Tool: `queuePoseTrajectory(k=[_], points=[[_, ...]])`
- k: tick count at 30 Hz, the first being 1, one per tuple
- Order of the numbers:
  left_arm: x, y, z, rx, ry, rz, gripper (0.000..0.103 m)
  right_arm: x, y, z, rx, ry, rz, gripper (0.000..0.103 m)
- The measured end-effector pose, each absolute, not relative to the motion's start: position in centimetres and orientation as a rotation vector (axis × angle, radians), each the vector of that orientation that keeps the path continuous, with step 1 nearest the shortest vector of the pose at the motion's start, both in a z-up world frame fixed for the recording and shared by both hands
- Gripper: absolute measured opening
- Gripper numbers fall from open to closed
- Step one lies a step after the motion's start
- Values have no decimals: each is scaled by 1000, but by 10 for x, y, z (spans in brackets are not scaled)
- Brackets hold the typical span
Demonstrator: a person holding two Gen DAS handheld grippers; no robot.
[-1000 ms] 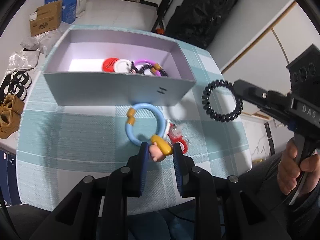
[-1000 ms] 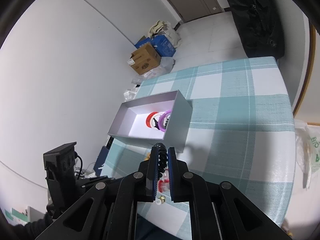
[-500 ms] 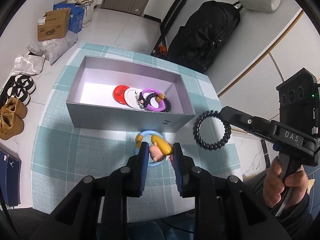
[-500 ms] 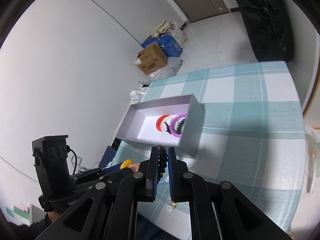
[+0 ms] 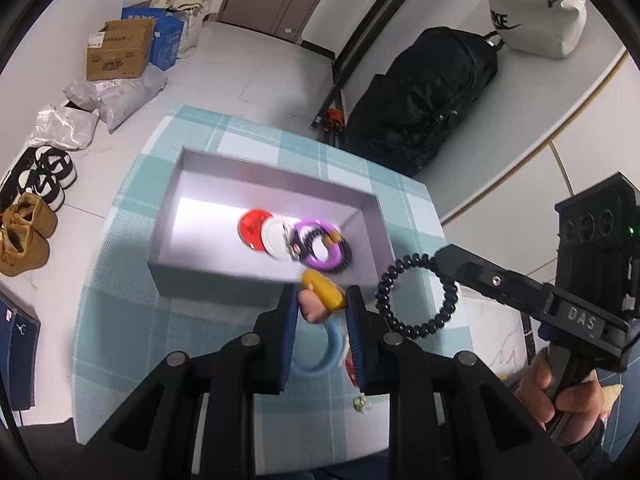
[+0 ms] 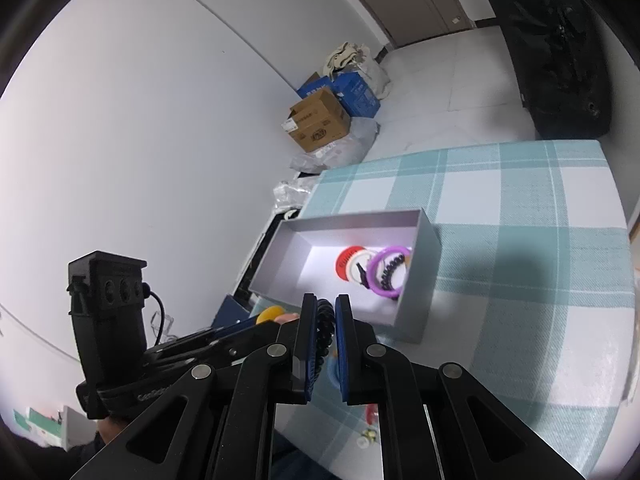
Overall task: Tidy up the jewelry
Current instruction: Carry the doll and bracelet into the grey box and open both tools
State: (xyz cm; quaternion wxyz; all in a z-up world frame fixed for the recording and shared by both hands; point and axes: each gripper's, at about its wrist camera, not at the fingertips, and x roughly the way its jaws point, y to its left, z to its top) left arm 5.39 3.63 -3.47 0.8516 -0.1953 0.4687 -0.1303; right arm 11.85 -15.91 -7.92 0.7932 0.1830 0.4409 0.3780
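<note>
A grey open box [image 5: 256, 280] stands on the teal checked tablecloth; it also shows in the right wrist view [image 6: 416, 308]. Inside lie a red disc [image 5: 251, 227], a white disc [image 5: 274, 236] and a purple ring [image 5: 320, 249]. My left gripper [image 5: 322, 302] is shut on a blue ring with a yellow and pink charm [image 5: 320, 296], held above the box's near wall. My right gripper [image 6: 320, 320] is shut on a black coil bracelet [image 5: 416, 296], held in the air right of the box.
A small red trinket [image 6: 370, 414] and a tiny bead piece [image 5: 362, 403] lie on the cloth near the table's front edge. Cardboard boxes [image 5: 120, 54], bags and shoes [image 5: 24, 232] sit on the floor at left. A black backpack [image 5: 424, 96] stands behind the table.
Both grippers have risen and moved toward the box. The blue ring has been lifted off the cloth and now hangs over the box's near wall. The black bracelet stays gripped.
</note>
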Motion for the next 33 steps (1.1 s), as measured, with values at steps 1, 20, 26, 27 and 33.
queuePoseTrajectory(k=[1, 20, 26, 27, 33], points=[[58, 38, -34, -416, 984, -273, 19, 120, -158, -78, 398, 945, 814, 8], [108, 42, -41, -454, 1044, -257, 19, 169, -140, -77, 407, 932, 813, 8], [116, 39, -48, -443, 1078, -245, 19, 178, -140, -83, 408, 948, 798, 8], [117, 38, -49, -440, 1081, -242, 19, 179, -141, -84, 411, 952, 799, 8], [124, 35, -52, -403, 1102, -228, 19, 183, -140, -86, 401, 954, 796, 8]])
